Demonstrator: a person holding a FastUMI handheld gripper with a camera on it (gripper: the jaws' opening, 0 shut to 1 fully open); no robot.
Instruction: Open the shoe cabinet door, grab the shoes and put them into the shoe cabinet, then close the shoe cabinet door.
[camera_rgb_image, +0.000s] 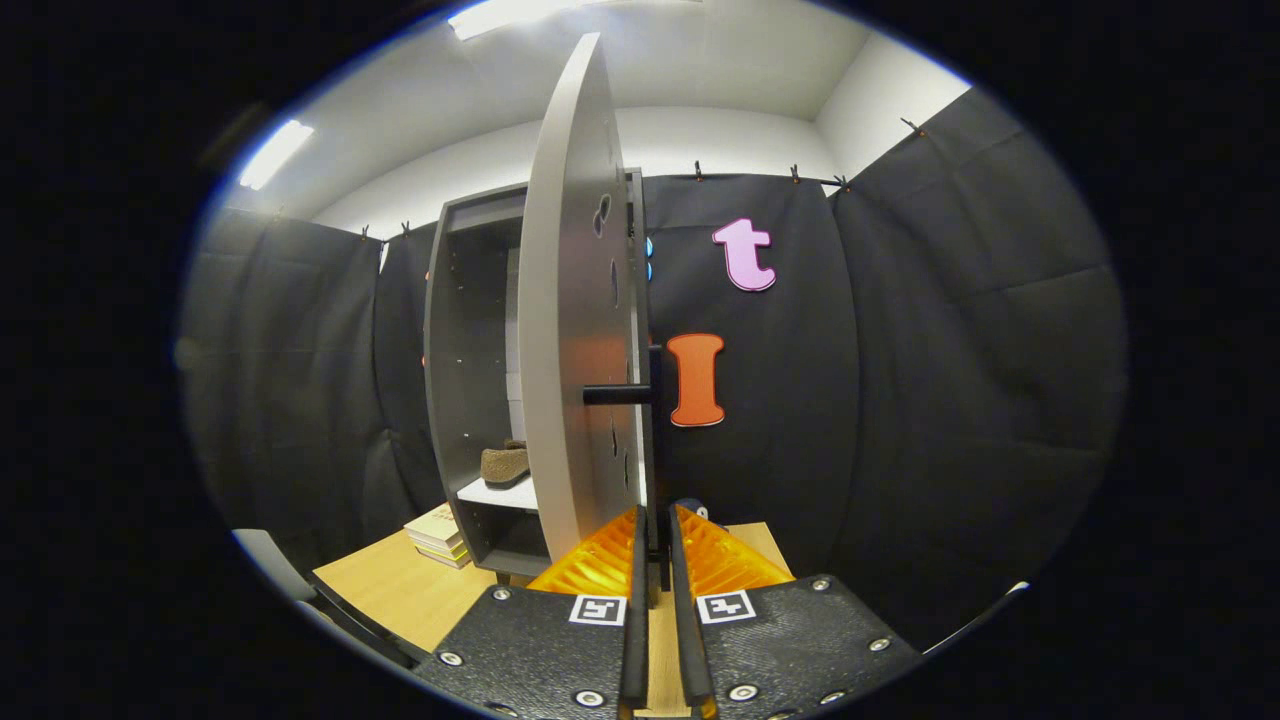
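The dark grey shoe cabinet (455, 330) stands on the wooden table, open. Its light grey door (565, 300) is swung out toward me and I see it nearly edge-on. A brown shoe (505, 463) rests on the white shelf (500, 493) inside. The door's black handle (655, 400) runs down as a thin bar into the narrow gap between my fingers. My gripper (655, 515) is shut on that handle at its lower end, with both fingers (600, 560) pressed close on either side of it.
A small stack of books (438, 533) lies on the wooden table (400, 590) left of the cabinet's foot. A chair back (300, 590) rises at the table's near left edge. Black cloth walls close in behind and on both sides.
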